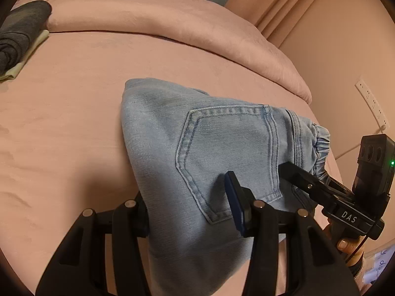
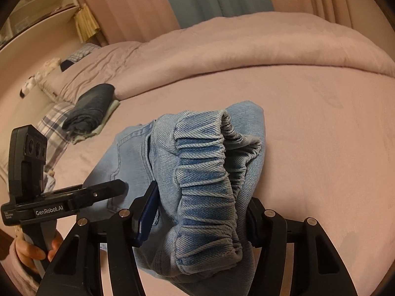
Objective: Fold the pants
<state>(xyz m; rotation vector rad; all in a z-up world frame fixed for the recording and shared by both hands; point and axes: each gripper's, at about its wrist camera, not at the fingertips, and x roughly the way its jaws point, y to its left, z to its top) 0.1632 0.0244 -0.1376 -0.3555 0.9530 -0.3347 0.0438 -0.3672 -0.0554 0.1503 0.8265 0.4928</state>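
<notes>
Light blue jeans [image 1: 187,148] lie folded on the pink bed, back pocket [image 1: 227,153] up, elastic waistband [image 2: 207,172] at the near right. My left gripper [image 1: 190,204] straddles the near fold of the jeans, jaws apart with denim between them. My right gripper [image 2: 200,212] straddles the bunched waistband, jaws wide on either side of it. Each gripper shows in the other's view: the right one [image 1: 321,190] and the left one [image 2: 74,197]. Whether the pads press the cloth is hidden.
A pink duvet [image 1: 172,17] is heaped along the far side of the bed. A folded dark garment [image 2: 91,108] lies on a pale cloth at the far left, by plaid pillows [image 2: 54,125]. A wall with a socket strip [image 1: 372,103] stands to the right.
</notes>
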